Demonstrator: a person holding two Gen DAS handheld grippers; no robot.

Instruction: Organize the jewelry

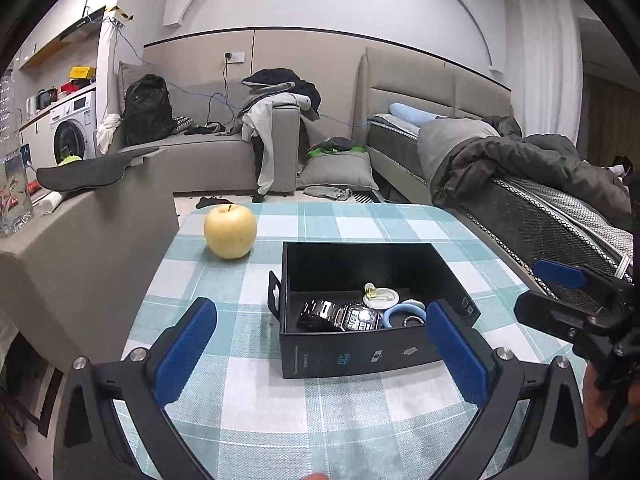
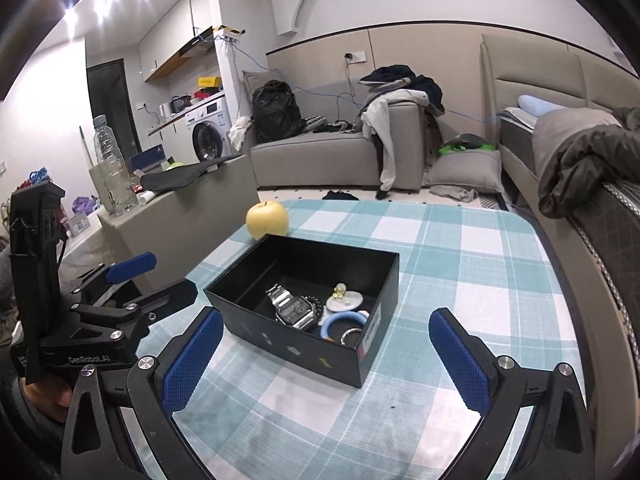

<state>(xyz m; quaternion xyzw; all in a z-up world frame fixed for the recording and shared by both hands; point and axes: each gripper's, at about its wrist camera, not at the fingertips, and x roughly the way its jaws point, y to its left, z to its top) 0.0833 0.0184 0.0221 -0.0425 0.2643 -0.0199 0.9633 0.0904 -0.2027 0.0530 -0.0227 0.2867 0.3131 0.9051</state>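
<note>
— Jewelry: silver metal wristwatch [image 1: 352, 316], pale blue ring bangle [image 1: 402, 312]?
— Left view: inside the black cardboard box [image 1: 360, 354], ahead between my left gripper [image 1: 320, 354] fingers, spread wide, empty.
— Right view?
— Same box just ahead of my right gripper [image 2: 326, 360]; wide, empty. Sorting looks finished.

Looking into a lived-in studio home: sofa [image 1: 208, 148] lying under heaped clothes [image 1: 280, 100], bed [image 1: 500, 168] carrying a rumpled quilt, washer [image 2: 210, 130] sitting below kitchen cabinets, backpack [image 2: 276, 110] slumping on the cushions, apple [image 1: 230, 231] resting on a table [image 1: 360, 408] wearing checked cloth.
</note>
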